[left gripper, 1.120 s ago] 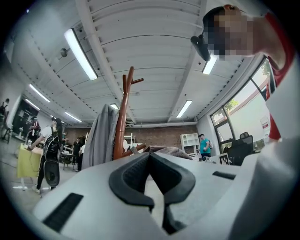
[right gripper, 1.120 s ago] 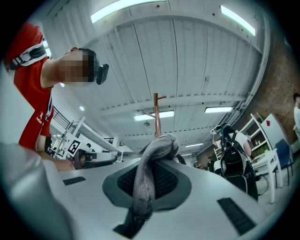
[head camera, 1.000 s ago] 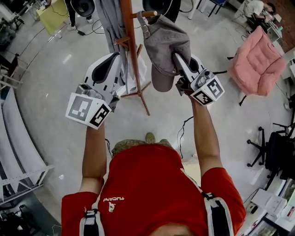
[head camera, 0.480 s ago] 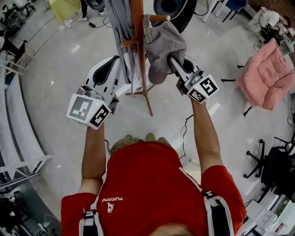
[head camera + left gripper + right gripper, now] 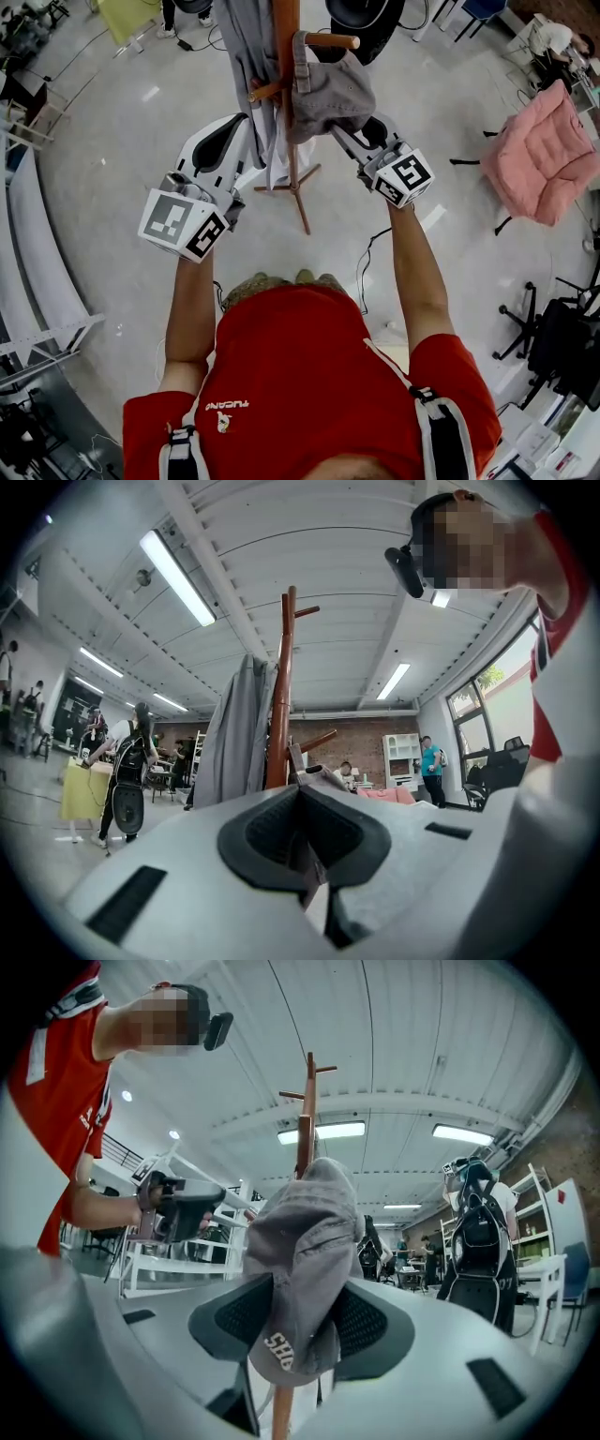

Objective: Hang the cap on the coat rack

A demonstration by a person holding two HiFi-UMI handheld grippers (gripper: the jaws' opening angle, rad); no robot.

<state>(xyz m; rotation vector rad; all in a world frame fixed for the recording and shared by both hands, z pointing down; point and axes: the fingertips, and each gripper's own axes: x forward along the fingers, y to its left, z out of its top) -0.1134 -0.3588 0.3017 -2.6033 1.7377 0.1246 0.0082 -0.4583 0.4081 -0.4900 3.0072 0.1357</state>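
Note:
A grey cap (image 5: 328, 89) hangs by its back strap on a side peg (image 5: 333, 40) of the brown wooden coat rack (image 5: 286, 56). My right gripper (image 5: 352, 127) is just below it and its jaws are opening. In the right gripper view the cap's brim (image 5: 305, 1241) droops between the parted pads (image 5: 375, 1321), in front of the rack pole (image 5: 306, 1119). My left gripper (image 5: 234, 127) is held up left of the pole, jaws together and empty. The left gripper view shows that gripper (image 5: 305, 827) pointing at the pole (image 5: 278, 714).
A grey coat (image 5: 246, 47) hangs on the rack's left side. The rack's legs (image 5: 295, 192) spread over the floor ahead of the person's feet. A pink armchair (image 5: 539, 155) stands at the right, a black office chair (image 5: 553, 328) further right, a cable (image 5: 361, 272) on the floor.
The right gripper carried the cap up and toward the pole until its strap sat on the peg. Its jaws, shut on the brim before, have now parted. The left gripper barely moved.

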